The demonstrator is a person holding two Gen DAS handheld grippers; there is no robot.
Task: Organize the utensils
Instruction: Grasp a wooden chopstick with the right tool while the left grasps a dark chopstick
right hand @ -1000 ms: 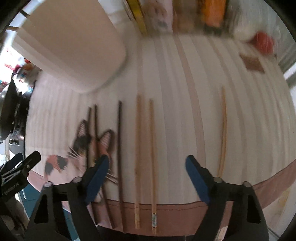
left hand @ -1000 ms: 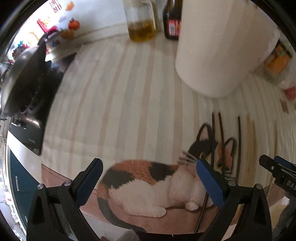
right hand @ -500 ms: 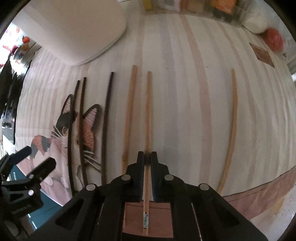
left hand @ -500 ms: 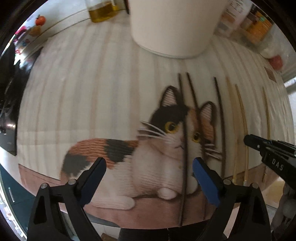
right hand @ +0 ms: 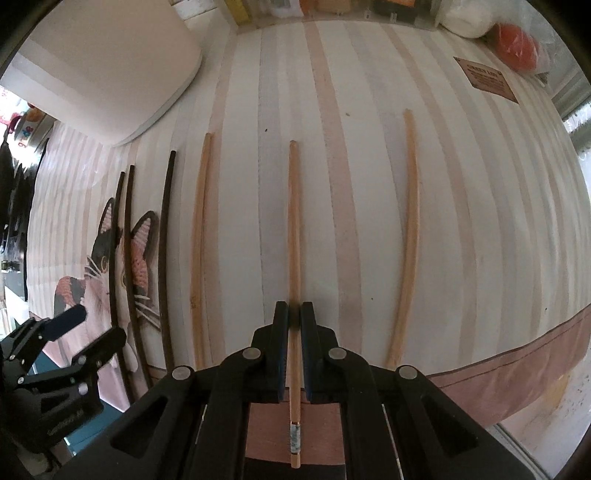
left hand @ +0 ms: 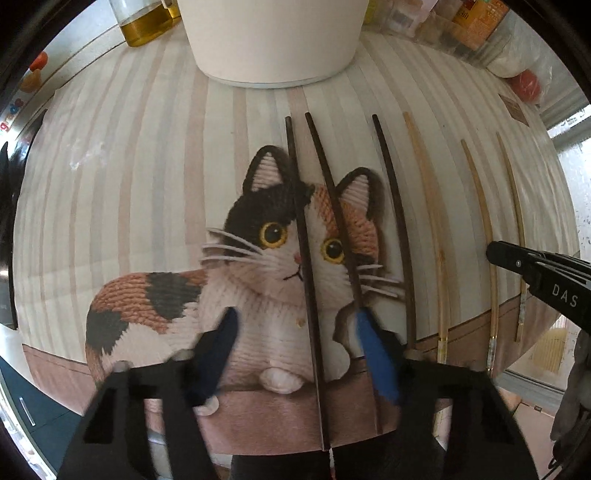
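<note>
Three dark chopsticks and three light wooden chopsticks lie side by side on a striped mat with a cat picture [left hand: 280,236]. My right gripper [right hand: 294,314] is shut on the middle light chopstick [right hand: 294,229], between two other light ones [right hand: 199,236] [right hand: 408,229]. My left gripper [left hand: 295,325] is open and blurred, its jaws straddling the leftmost dark chopstick [left hand: 301,236]; a second dark one [left hand: 332,192] runs by its right finger [left hand: 373,354]. The third dark chopstick [left hand: 397,221] lies further right. The right gripper also shows in the left wrist view [left hand: 495,254].
A large white container [left hand: 273,40] stands at the mat's far edge. An oil jar [left hand: 144,22] is back left; jars, bags and a red object [right hand: 517,48] line the back right. A brown label [right hand: 484,79] lies on the mat. The mat's near edge hangs off the counter.
My left gripper has moved forward over the leftmost dark chopstick and its jaws have narrowed. My right gripper has shifted the held light chopstick rightward, away from its neighbour.
</note>
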